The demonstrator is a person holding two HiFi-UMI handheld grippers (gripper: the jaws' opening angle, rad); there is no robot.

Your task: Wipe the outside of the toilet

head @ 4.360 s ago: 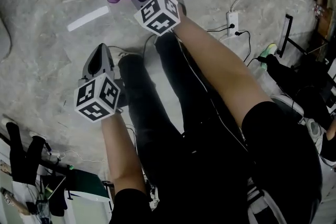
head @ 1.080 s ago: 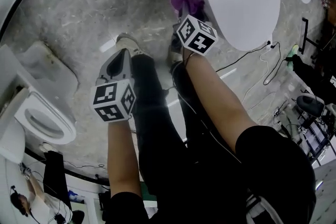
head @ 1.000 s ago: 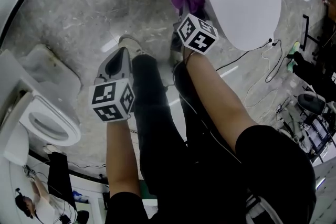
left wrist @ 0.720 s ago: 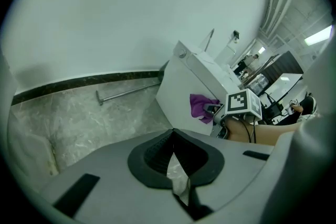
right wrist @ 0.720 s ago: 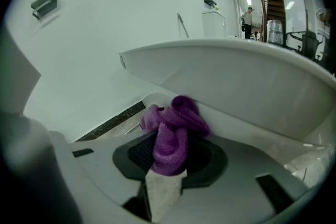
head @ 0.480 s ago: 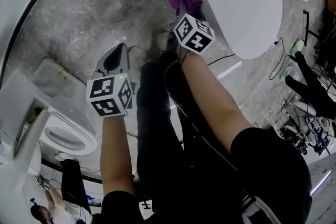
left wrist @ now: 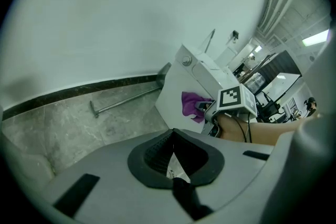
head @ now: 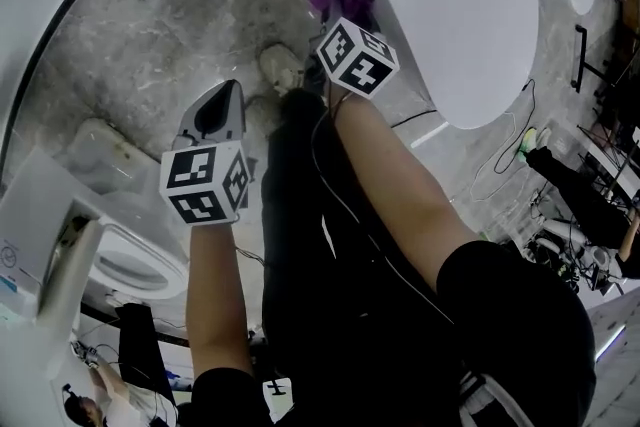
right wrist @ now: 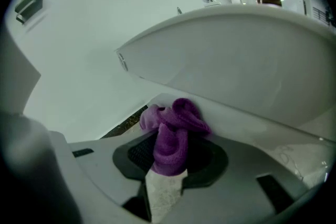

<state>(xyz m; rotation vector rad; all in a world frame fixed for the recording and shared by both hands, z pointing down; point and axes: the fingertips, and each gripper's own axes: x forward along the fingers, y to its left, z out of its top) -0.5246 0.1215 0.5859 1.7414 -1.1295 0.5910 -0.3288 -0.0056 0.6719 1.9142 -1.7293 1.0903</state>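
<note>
The right gripper (head: 338, 13) was clamped tight on a purple cloth (right wrist: 173, 128). Its jaws pinched the bunched lower end, so the loose folds stood proud of the tips and would meet the toilet (head: 455, 10) before any hard part did. The cloth lay against the toilet's outer side wall, under the overhang of the lid. That looked like a wiping pass along the outside, with the gripper angled in from the floor side so only fabric touched the white surface. The left gripper (head: 222, 100) hung well away from the toilet, over the stone floor (head: 180, 35), with its jaws drawn together and nothing between them. It was probably parked there to stay clear of the wiping arm, since a single cloth gives a second gripper nothing to do.
</note>
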